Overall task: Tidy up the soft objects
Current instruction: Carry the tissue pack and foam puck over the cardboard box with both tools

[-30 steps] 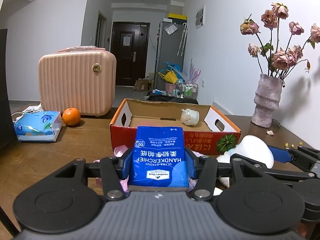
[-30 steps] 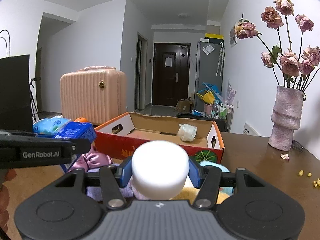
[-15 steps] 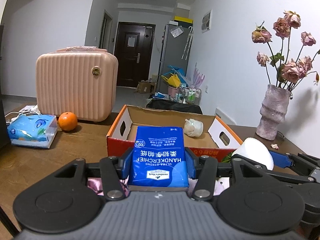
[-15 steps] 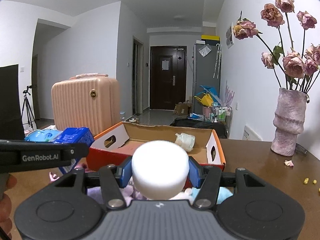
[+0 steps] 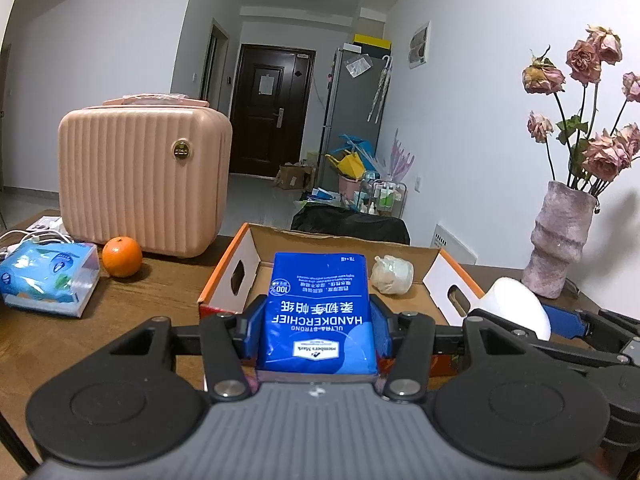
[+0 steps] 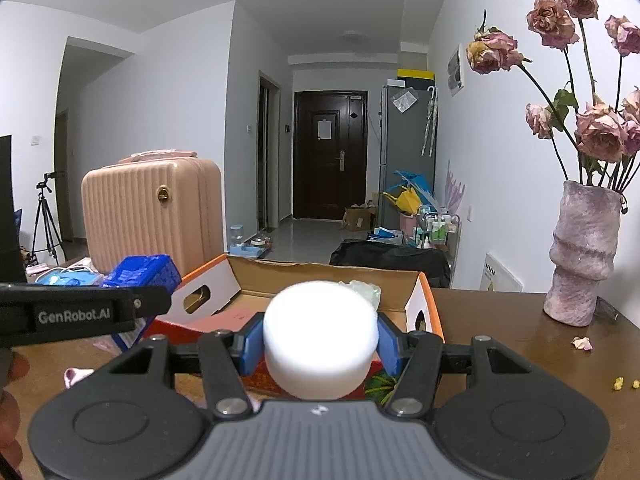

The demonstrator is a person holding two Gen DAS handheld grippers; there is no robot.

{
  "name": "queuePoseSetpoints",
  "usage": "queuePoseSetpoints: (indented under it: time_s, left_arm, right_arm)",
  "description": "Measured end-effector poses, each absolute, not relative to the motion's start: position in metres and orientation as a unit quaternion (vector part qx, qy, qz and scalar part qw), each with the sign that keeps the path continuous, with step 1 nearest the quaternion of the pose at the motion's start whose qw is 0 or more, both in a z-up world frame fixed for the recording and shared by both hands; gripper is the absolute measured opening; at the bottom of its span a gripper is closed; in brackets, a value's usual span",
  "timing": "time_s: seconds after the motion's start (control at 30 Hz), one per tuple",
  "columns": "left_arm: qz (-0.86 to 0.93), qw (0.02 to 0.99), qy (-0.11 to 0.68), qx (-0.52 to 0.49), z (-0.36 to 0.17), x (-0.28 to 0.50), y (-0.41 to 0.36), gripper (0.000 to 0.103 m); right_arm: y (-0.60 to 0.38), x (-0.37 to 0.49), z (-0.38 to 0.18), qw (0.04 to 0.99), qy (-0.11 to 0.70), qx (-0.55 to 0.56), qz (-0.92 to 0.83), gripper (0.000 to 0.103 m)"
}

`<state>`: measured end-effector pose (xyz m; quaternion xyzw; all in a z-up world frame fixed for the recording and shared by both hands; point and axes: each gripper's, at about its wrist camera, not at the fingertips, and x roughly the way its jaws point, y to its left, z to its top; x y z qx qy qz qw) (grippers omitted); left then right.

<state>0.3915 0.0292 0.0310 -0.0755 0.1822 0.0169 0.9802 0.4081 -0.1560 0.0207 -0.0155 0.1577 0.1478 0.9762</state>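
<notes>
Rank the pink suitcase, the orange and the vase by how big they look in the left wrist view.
1. Pink suitcase, by far the largest.
2. Vase, tall and narrow.
3. Orange, the smallest.
All three stand at a similar depth on the table, so nearness barely affects the order.

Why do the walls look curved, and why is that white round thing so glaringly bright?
Both views come through fisheye lenses, so walls and door frames bow near the edges and the corners go black. In the right wrist view the white foam puck sits close to the lens and is overexposed, its texture washed out. In the left wrist view the blue tissue pack stays sharp, its print legible though upside down.
</notes>
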Motion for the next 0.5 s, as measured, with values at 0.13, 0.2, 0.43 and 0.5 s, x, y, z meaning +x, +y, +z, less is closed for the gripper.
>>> queuePoseSetpoints:
  time_s: [0.13,0.2,0.43,0.5]
  left_arm:
    - [0.016,0.98,0.18,-0.077,0.032,0.403,0.027,0.053]
    - [0.016,0.98,0.18,-0.079,0.033,0.409,0.027,0.053]
    - [0.018,0.98,0.177,-0.087,0.036,0.428,0.029,0.053]
    - [0.02,0.98,0.177,-0.086,0.036,0.433,0.029,0.053]
  right_arm:
    - [-0.154,0.419,0.024,0.977,0.156,-0.016,0.147,0.056]
    - [-0.152,0.424,0.025,0.977,0.155,-0.018,0.146,0.056]
    - [-0.148,0.444,0.028,0.977,0.157,-0.022,0.141,0.056]
    - [-0.146,0.45,0.029,0.977,0.158,-0.022,0.14,0.056]
